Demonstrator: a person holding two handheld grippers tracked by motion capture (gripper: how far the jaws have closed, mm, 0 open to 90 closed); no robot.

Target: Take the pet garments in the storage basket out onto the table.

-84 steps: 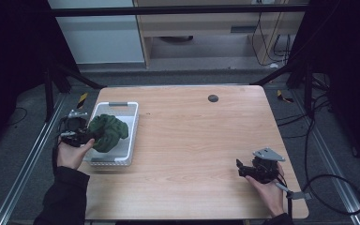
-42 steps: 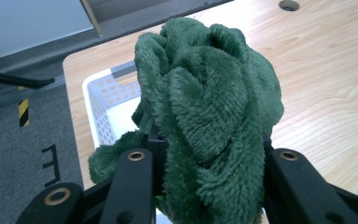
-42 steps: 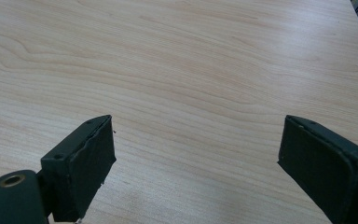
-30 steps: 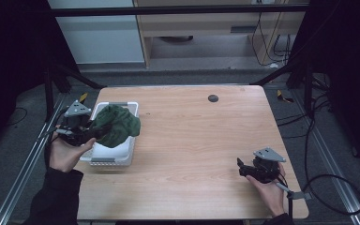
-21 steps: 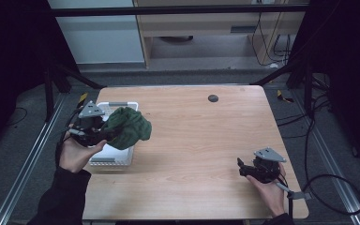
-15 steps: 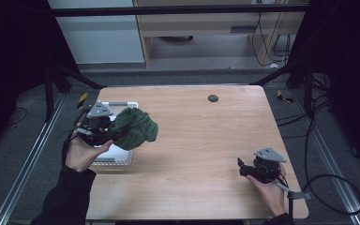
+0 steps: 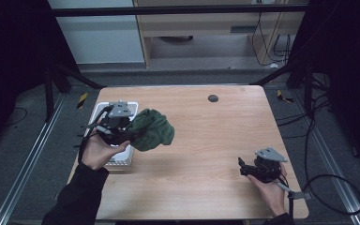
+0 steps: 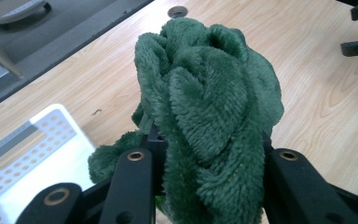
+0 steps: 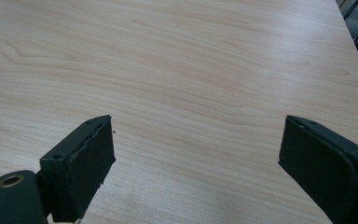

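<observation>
**Left gripper clamped on towel above table; right gripper spread and empty**

The left gripper (image 7: 129, 133) is clenched on a bunched green towel (image 7: 152, 130). In the left gripper view both black jaws press into the pile from either side, and the towel (image 8: 209, 107) bulges up and forward past them. In the high view the towel hangs clear of the table (image 7: 206, 126), just right of the white perforated basket (image 7: 122, 161), with its bulk over bare wood. The basket sits at the table's left edge, partly under the left hand (image 7: 96, 152).

The right gripper (image 7: 243, 168) rests low at the table's near right corner, well apart from the towel. In the right gripper view its jaws stand wide apart with nothing between them, over plain wood grain.

A small dark round disc (image 7: 213, 98) lies near the far edge, toward the middle.
</observation>
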